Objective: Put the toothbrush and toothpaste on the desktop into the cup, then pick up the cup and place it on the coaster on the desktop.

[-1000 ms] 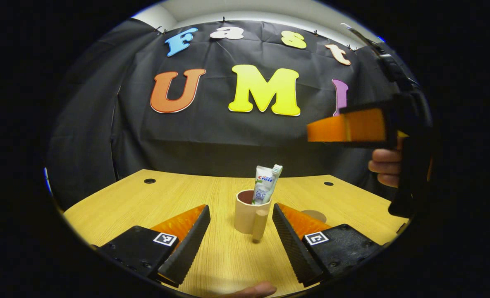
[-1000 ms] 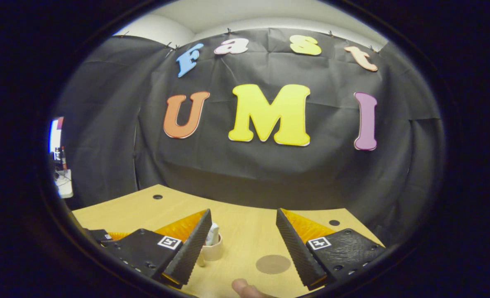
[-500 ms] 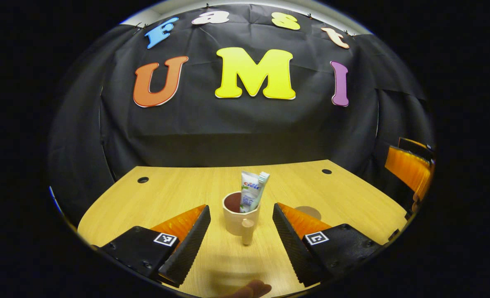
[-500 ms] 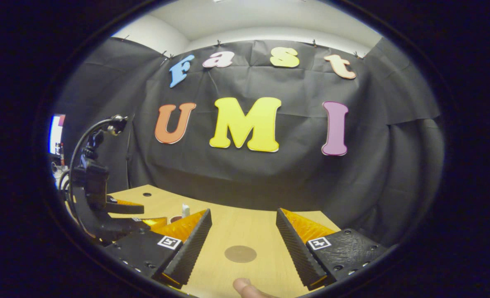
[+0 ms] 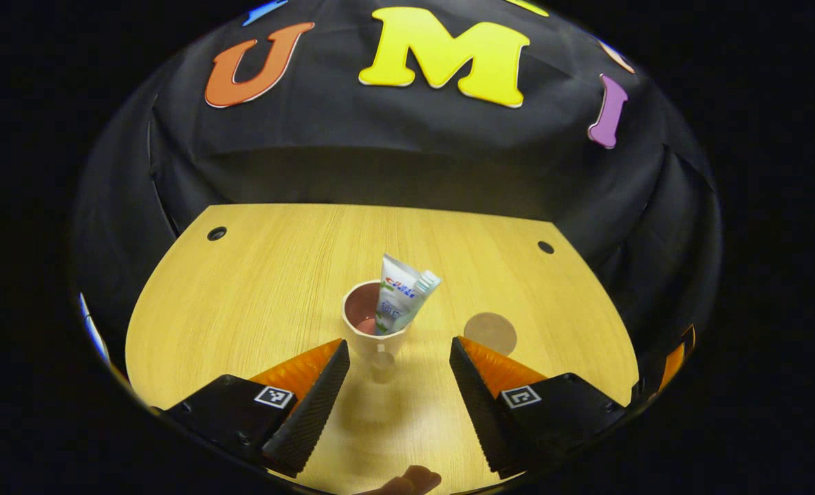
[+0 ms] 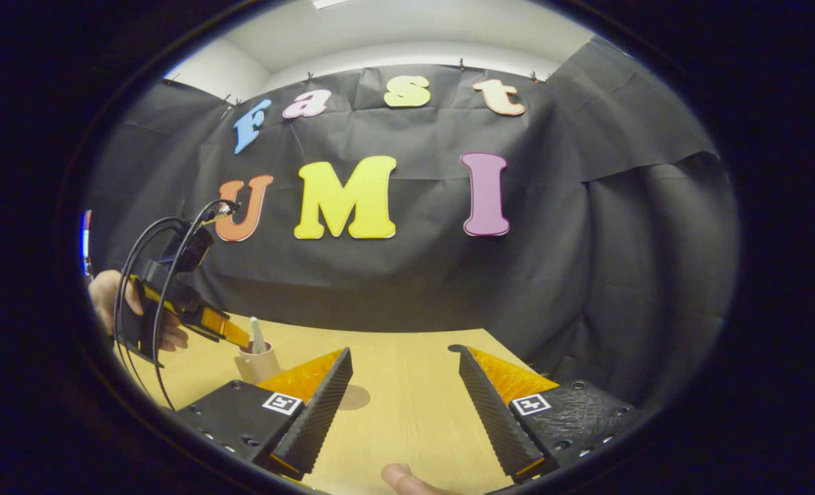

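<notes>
Now lining up on the loaded cup

Closest to me, my left gripper [image 5: 393,357] has tipped down over the desk [image 5: 242,289] since a second ago, fingers spread wide with nothing between them. Just past the tips stands the cup [image 5: 369,330], its handle facing me, toothpaste [image 5: 395,302] and toothbrush [image 5: 424,285] leaning inside it. So the loading reads as done; what's left, I judge, is the lift. The coaster [image 5: 490,333] lies bare just right of the cup. Farther off, my right gripper [image 6: 404,385] has swung clear to the side, also gaping, holding nothing, the booth wall [image 6: 414,289] behind
</notes>
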Tool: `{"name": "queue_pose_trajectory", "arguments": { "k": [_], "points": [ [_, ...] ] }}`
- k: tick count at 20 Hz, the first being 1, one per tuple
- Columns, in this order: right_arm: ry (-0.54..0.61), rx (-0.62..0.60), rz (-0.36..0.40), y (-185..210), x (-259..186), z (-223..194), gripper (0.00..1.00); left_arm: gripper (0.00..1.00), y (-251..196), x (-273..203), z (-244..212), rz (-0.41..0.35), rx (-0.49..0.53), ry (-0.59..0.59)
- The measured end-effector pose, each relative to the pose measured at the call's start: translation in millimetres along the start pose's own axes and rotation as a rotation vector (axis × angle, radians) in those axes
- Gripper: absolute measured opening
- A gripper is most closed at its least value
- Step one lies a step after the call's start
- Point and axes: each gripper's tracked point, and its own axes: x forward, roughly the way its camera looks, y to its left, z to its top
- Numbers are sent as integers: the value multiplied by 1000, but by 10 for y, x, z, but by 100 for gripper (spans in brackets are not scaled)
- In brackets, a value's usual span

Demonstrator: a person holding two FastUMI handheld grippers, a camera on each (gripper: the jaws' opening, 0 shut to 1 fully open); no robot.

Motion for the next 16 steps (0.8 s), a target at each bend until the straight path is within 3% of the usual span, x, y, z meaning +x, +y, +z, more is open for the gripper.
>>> {"name": "queue_pose_trajectory", "arguments": {
  "k": [6, 7, 8, 11, 12, 16],
  "points": [
    [11, 48, 45, -11, -16, 28, 95, 92, -107, 435, -235, 55, 35, 283],
    [5, 51, 51, -12, -27, 46, 94, 100, -95, 500, -256, 74, 46, 310],
    [3, 55, 54, -23, -32, 59, 94, 91, -80, 548, -291, 90, 49, 341],
    [3, 89, 70, -92, -29, 89, 95, 92, -57, 620, -332, 100, 45, 399],
    [3, 106, 70, -131, -13, 103, 95, 83, -16, 642, -332, 124, 37, 411],
    [36, 186, 73, -258, 77, 42, 92, 77, -68, 776, -333, 121, -21, 463]
  ]
}}
